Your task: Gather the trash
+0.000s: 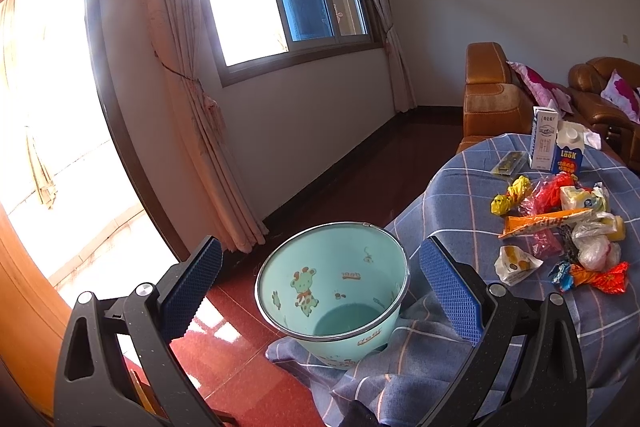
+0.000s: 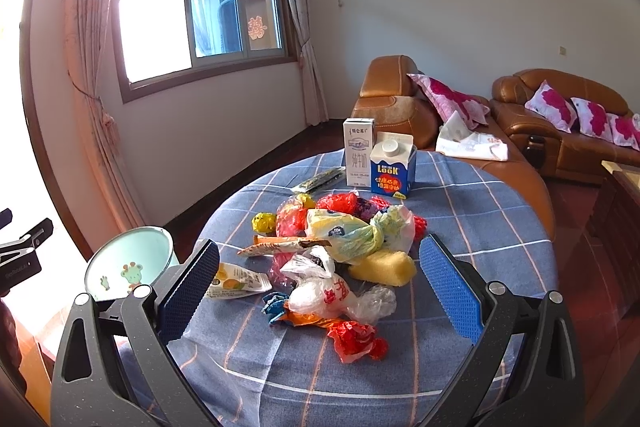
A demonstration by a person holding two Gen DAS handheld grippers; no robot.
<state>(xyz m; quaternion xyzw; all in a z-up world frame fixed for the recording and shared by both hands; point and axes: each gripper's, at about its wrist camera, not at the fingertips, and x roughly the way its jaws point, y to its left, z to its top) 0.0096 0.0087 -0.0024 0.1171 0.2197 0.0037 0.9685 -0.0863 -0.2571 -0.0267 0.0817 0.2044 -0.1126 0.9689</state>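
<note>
Trash point(image 2: 336, 259) is heaped mid-desk directly ahead of the wide-open, empty right claw point(image 2: 320, 287), while the bucket point(image 1: 332, 291) at the desk's left edge is faced by the open, empty left claw point(image 1: 320, 291).

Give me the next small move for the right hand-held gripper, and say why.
Probably lower the open right hand-held gripper onto the white plastic bag at the near side of the trash pile and close on it. Its jaws already frame that bag, nothing is held, and the pale green bucket looks empty, waiting at the table's left edge before the open left hand-held gripper.
</note>
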